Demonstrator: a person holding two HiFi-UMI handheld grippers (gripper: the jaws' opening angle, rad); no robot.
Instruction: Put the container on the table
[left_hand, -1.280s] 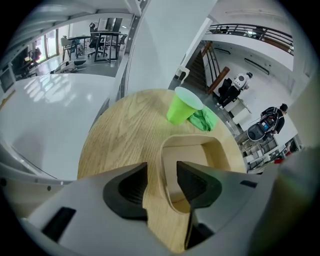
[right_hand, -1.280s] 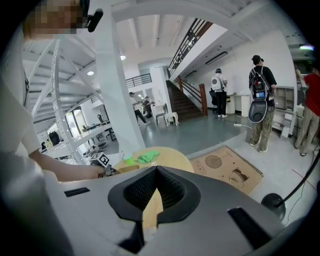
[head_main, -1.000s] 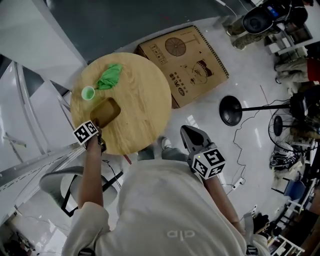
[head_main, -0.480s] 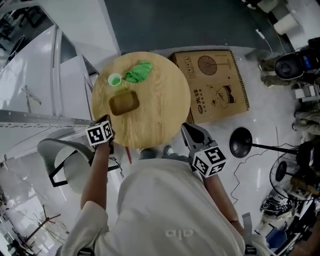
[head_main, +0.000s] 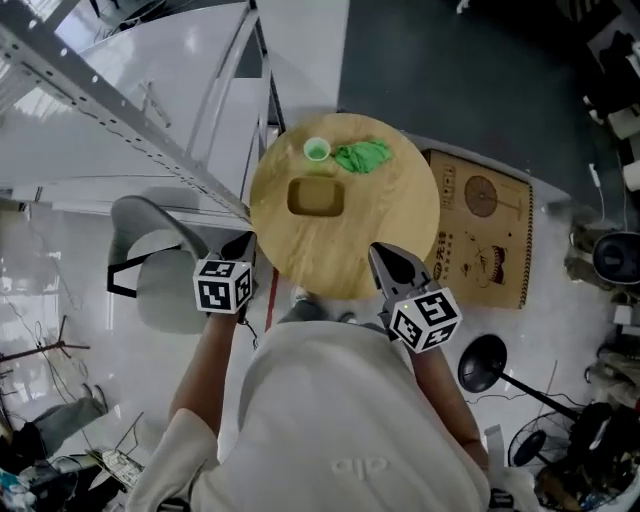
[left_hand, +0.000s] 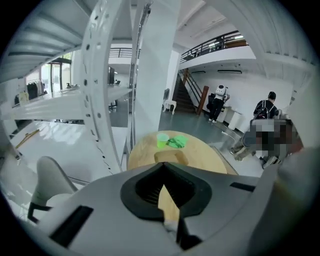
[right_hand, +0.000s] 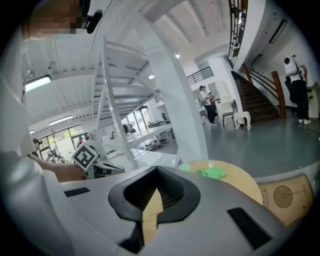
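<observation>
We find the container (head_main: 315, 196) on the table (head_main: 400, 235); left gripper (head_main: 243, 243) and right gripper (head_main: 384, 258) clenched empty beside the table. A stray swing could jolt it

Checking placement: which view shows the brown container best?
Head view: the whole container shows from above, sitting on the round table. Left gripper view shows just part of it, the rest blocked. Right gripper view doesn't show it.

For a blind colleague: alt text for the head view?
A brown container sits on a round wooden table beside a green cup and green cloth. The left gripper and right gripper, jaws shut and empty, hover near its edge.
</observation>
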